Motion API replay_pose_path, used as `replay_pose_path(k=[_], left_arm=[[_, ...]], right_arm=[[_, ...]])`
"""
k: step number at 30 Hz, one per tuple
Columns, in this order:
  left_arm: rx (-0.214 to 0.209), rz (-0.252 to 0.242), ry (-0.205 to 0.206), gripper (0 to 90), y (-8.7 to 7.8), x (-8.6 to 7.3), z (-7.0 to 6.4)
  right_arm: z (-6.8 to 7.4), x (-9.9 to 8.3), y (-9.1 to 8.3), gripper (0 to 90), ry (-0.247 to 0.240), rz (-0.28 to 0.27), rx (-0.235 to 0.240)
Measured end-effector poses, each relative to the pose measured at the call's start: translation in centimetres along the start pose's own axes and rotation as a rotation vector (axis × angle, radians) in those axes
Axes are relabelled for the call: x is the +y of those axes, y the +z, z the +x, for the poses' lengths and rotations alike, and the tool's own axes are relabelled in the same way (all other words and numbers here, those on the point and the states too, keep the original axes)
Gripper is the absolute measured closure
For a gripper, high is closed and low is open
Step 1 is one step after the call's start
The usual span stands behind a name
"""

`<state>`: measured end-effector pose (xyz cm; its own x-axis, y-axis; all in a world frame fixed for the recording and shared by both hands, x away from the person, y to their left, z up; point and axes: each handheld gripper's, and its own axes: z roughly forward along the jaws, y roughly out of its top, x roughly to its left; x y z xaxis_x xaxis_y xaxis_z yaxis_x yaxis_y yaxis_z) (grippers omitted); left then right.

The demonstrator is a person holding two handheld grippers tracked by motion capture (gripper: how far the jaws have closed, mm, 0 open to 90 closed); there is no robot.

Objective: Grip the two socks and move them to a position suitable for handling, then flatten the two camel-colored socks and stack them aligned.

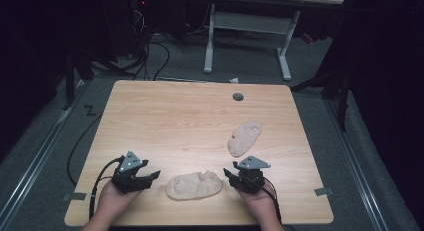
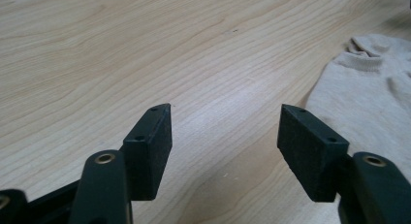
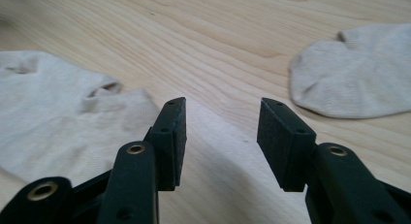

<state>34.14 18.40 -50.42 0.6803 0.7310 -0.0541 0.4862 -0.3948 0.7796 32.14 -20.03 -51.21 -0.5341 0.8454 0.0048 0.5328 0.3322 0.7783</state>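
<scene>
Both tools, the left tool (image 1: 150, 178) and the right tool (image 1: 229, 173), rest wide open and empty on the counter (image 1: 165, 111), flanking the near sock (image 1: 194, 186), whose long axis runs left-right between them. A second sock (image 1: 244, 138) lies farther, nearer the right tool; nothing blocks either.

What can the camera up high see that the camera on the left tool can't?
The high view alone takes in the whole table, the far sock, both hands, the right tool, a small grey round spot and the floor with cables. The left gripper view alone gives a close look at the left tool, its jaws apart with bare wood between. Both share the near sock and the wooden tabletop.
</scene>
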Motion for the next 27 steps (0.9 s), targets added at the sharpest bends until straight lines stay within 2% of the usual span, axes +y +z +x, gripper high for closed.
replay_pose_path(k=[3,7,10,15,19,21,24,27], left_arm=[[-0.001,-0.011,-0.001,36.2,-0.3,0.1,0.2],[-0.001,-0.021,0.009,36.0,-0.4,0.3,0.2],[-0.006,-0.024,0.014,35.9,-0.3,0.3,0.0],[-0.017,-0.013,0.028,35.9,0.2,0.3,-0.2],[-0.019,-0.001,0.029,35.4,0.3,0.1,-0.2],[-0.024,-0.007,0.016,35.4,0.1,0.0,-0.2],[-0.024,-0.011,0.026,35.5,-0.1,0.0,-0.3],[-0.028,-0.008,0.032,35.4,-0.1,0.0,-0.4]], right_arm=[[-0.4,-0.2,0.0,55.1,0.009,0.005,-0.026],[-1.0,-0.4,0.6,53.6,0.039,0.023,-0.035],[-1.3,-0.3,0.6,50.5,0.041,0.003,-0.052],[-1.8,0.0,0.6,45.9,0.018,-0.007,-0.088],[-2.6,0.8,0.7,46.6,0.043,-0.033,-0.105],[-2.9,1.2,0.9,46.8,0.055,-0.014,-0.11],[-3.3,1.8,1.1,47.6,0.055,0.009,-0.1],[-3.5,2.3,1.2,48.1,0.035,0.026,-0.098]])
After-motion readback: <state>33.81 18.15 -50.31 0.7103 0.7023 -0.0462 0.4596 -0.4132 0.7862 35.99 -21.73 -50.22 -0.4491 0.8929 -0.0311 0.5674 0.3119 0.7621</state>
